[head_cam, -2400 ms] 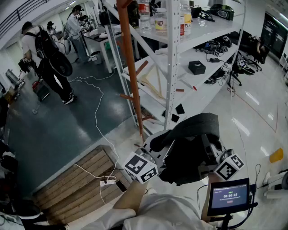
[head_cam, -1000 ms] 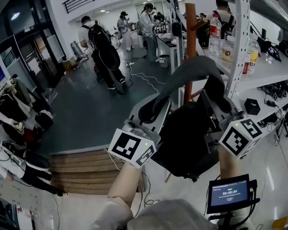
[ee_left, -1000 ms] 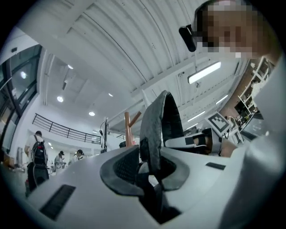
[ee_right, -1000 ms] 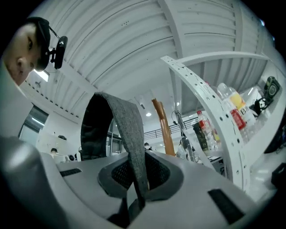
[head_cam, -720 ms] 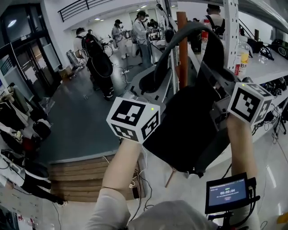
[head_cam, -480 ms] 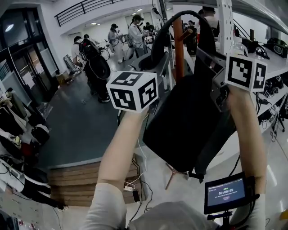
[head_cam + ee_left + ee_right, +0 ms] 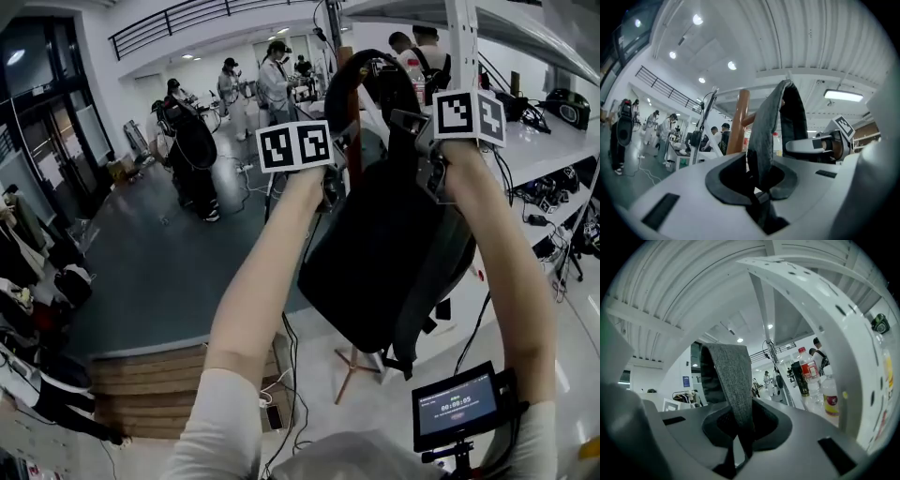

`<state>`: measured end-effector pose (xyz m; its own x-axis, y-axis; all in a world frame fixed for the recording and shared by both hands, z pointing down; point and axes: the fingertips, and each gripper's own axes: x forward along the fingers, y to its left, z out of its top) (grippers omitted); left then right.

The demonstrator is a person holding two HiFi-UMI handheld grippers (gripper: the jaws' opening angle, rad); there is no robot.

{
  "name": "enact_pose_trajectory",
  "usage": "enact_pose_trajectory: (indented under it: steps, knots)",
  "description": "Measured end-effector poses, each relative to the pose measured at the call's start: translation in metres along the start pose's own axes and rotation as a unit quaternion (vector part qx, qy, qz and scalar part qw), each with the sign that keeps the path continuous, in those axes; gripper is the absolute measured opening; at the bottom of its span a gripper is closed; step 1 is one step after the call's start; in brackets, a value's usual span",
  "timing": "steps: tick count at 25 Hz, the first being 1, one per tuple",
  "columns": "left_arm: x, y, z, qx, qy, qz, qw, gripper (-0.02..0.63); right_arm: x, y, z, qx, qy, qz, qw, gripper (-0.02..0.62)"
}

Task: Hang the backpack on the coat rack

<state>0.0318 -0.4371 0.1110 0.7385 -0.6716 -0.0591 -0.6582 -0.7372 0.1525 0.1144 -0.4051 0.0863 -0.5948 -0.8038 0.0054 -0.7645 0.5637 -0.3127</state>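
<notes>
A black backpack [image 7: 389,253] hangs in the air between my raised arms. Its grey top strap [image 7: 367,62] arches up against the brown coat rack pole [image 7: 351,105]. My left gripper [image 7: 334,150] is shut on the strap's left end, and my right gripper [image 7: 418,141] is shut on its right end. In the left gripper view the strap [image 7: 765,126] rises out of the left gripper [image 7: 758,190], with the pole [image 7: 737,123] and a peg just behind it. In the right gripper view the strap [image 7: 733,380] stands up from the right gripper [image 7: 738,437]. Whether the strap rests on a peg is unclear.
White metal shelving [image 7: 462,37] with bottles [image 7: 807,373] stands close on the right. The rack's feet [image 7: 354,364] are on the floor below the bag. Several people [image 7: 192,141] stand on the dark floor at the back left. A wooden pallet [image 7: 141,389] lies low left, and a timer screen [image 7: 457,405] low right.
Both grippers have lifted the backpack from waist height up to the top of the coat rack pole. The strap loop now stands against the pole.
</notes>
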Motion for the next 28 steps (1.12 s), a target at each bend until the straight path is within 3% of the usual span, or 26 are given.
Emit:
enact_pose_trajectory:
  steps: [3, 5, 10, 13, 18, 20, 23, 28]
  knots:
    - [0.011, 0.021, -0.012, -0.051, 0.007, 0.005, 0.9987, 0.058, 0.015, -0.011, -0.008, 0.021, 0.019, -0.003, 1.0, 0.041]
    - [0.014, 0.029, -0.02, -0.062, 0.011, 0.005, 0.998, 0.058, 0.022, -0.017, -0.015, 0.029, 0.029, -0.009, 0.999, 0.04]
    - [0.022, 0.029, -0.025, -0.041, 0.006, 0.014, 0.999, 0.06, 0.031, -0.02, -0.021, 0.026, 0.04, 0.005, 0.999, 0.04]
    - [0.019, 0.022, -0.027, -0.009, -0.003, 0.01, 0.9999, 0.06, 0.03, -0.011, -0.027, 0.012, 0.043, 0.025, 0.999, 0.041]
    - [0.008, 0.002, -0.037, 0.037, -0.038, 0.001, 0.9986, 0.06, 0.018, 0.0, -0.035, -0.019, 0.015, 0.05, 0.998, 0.043]
    - [-0.002, -0.002, -0.039, 0.078, -0.058, 0.018, 0.9951, 0.06, 0.012, 0.007, -0.037, -0.042, -0.007, 0.06, 0.997, 0.043]
    - [-0.026, -0.019, -0.032, 0.153, -0.096, 0.033, 0.983, 0.06, -0.005, 0.016, -0.032, -0.079, -0.073, 0.059, 0.992, 0.045]
    - [-0.055, -0.059, -0.036, 0.176, -0.142, 0.005, 0.9741, 0.079, -0.052, 0.021, -0.026, -0.149, -0.205, 0.036, 0.967, 0.046]
